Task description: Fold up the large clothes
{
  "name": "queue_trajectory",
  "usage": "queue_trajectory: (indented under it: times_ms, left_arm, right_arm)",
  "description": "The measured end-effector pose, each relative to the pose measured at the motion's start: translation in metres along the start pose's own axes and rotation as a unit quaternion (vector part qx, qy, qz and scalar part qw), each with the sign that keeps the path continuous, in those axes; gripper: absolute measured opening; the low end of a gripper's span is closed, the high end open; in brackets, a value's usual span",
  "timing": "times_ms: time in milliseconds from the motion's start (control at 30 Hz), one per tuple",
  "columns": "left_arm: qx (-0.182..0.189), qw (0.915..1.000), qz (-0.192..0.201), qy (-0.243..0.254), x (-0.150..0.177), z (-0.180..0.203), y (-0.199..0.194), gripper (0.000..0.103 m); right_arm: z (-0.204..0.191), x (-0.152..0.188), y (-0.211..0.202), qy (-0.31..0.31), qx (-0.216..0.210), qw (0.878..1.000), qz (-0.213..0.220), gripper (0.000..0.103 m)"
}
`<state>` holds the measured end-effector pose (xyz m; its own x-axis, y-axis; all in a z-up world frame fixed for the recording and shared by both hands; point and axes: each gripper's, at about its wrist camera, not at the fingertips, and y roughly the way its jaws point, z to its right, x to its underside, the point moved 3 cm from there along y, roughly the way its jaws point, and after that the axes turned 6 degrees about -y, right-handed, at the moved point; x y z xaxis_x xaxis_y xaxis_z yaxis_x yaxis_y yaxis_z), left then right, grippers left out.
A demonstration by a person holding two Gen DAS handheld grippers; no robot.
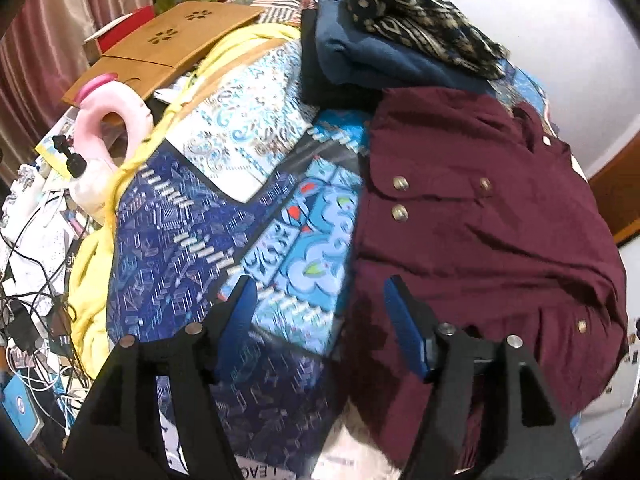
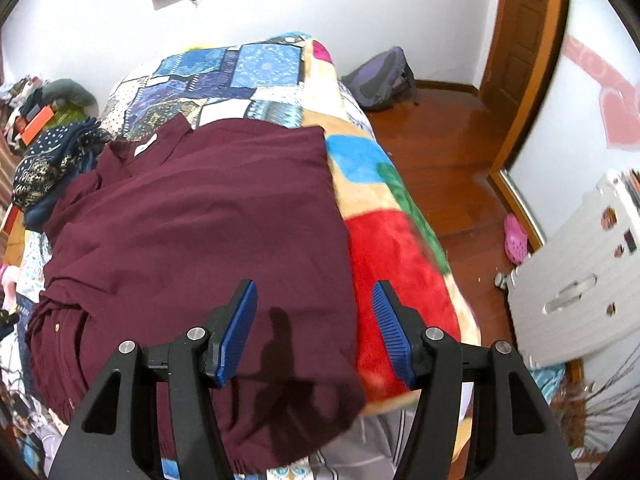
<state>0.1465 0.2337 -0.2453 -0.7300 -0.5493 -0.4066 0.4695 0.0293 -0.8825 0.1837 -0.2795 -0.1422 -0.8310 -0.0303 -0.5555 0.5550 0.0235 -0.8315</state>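
A large maroon garment (image 1: 480,220) with brass buttons lies spread on the patchwork bedspread (image 1: 192,232). In the right wrist view the garment (image 2: 208,216) covers the bed's near left part. My left gripper (image 1: 320,292) is open and empty, hovering over the garment's left edge. My right gripper (image 2: 316,292) is open and empty, above the garment's right edge where it meets the fleece blanket (image 2: 400,248).
A stack of folded dark clothes (image 1: 380,52) with a dotted scarf (image 1: 412,8) sits at the bed's far side. A yellow cloth (image 1: 92,272), pink neck pillow (image 1: 112,132), wooden tray (image 1: 168,40) and cables (image 1: 32,300) lie left. Wooden floor (image 2: 452,168), backpack (image 2: 380,80), white panel (image 2: 580,272) right.
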Motion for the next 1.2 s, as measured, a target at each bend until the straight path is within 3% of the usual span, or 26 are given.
queue_trajectory:
  times_ms: [267, 567, 667, 733, 800, 833, 900, 933, 1200]
  left_arm:
    - [0.025, 0.9977, -0.054, -0.033, 0.043, -0.007, 0.024, 0.066]
    - [0.11, 0.9848, -0.112, -0.073, 0.072, 0.017, 0.044, 0.066]
    - [0.13, 0.982, -0.116, -0.074, 0.074, 0.025, 0.042, 0.066]
    - [0.128, 0.984, -0.108, -0.061, 0.073, 0.031, 0.037, 0.058]
    - [0.131, 0.9856, -0.098, -0.046, 0.072, 0.038, 0.03, 0.047]
    - [0.133, 0.9861, -0.091, -0.04, 0.07, 0.039, 0.027, 0.035]
    - [0.14, 0.9869, -0.076, -0.024, 0.066, 0.046, 0.017, 0.016]
    - [0.144, 0.9868, -0.071, -0.019, 0.064, 0.048, 0.012, 0.009]
    - [0.2, 0.9794, -0.019, -0.024, 0.02, 0.071, -0.025, 0.006]
  right_arm:
    - [0.007, 0.036, 0.01, 0.034, -0.035, 0.998, -0.034, 0.056]
    - [0.022, 0.07, 0.035, 0.088, -0.077, 0.989, -0.088, 0.056]
    - [0.018, 0.074, 0.035, 0.107, -0.109, 0.985, -0.077, 0.056]
    - [0.016, 0.073, 0.03, 0.114, -0.123, 0.984, -0.056, 0.056]
    - [0.014, 0.069, 0.024, 0.13, -0.137, 0.981, -0.032, 0.038]
    - [0.014, 0.067, 0.022, 0.136, -0.14, 0.98, -0.023, 0.034]
    - [0.013, 0.063, 0.021, 0.141, -0.146, 0.979, -0.016, 0.011]
    - [0.011, 0.061, 0.02, 0.14, -0.151, 0.978, -0.013, 0.009]
    - [-0.003, 0.025, -0.004, 0.119, -0.162, 0.979, 0.047, 0.007]
